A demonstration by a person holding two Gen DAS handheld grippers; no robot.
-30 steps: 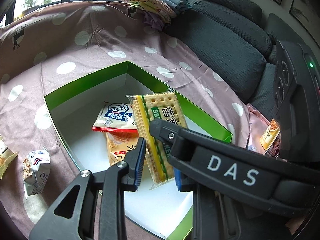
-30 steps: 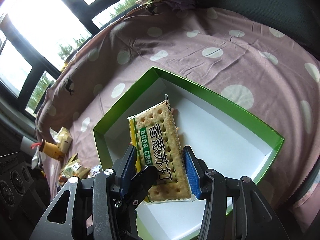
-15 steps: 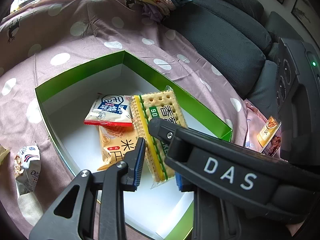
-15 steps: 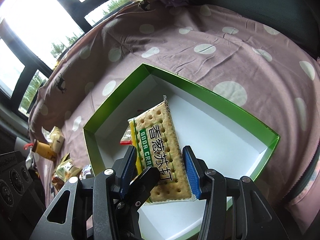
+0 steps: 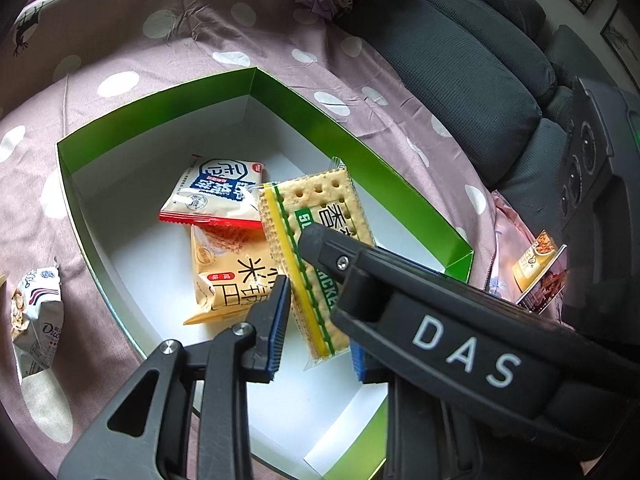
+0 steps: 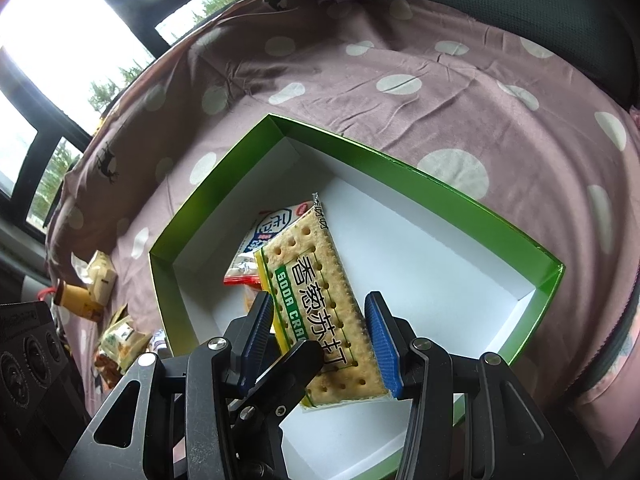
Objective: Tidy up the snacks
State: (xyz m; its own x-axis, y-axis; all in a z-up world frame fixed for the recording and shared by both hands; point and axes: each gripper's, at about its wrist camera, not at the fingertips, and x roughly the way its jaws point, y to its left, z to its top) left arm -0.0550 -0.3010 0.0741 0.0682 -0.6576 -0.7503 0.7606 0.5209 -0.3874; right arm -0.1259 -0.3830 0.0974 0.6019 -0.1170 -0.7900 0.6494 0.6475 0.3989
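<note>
Right gripper: clenched on the pack, a blue pad pressed to each long edge
Left gripper: set around the same pack; one finger is hidden behind the right gripper, so whether it is closed cannot be told
Pack: held tilted over the open box, not yet laid on the white floor
Just changed: over the last second the pack has been carried lower and further into the box, with the grip unaltered; the box is seen larger in both views, and the blue packet has come into sight behind the pack in the right view
Meaning for the task: the placing step is judged nearly done; a release is all that seems left for this pack, and loose snacks on the cloth are still to be gathered
Box contents: a blue packet overlapping an orange packet, both lying flat on the side of the box nearer the windows
Left view only: both packets are shown nearly whole, and the pack's near edge is seen to overlap them; one loose bag is shown outside the box, and the sofa beyond it
Right view only: the bare half of the box is shown, where room is judged ample; both pads are seen on the pack, which the left view cannot confirm
</note>
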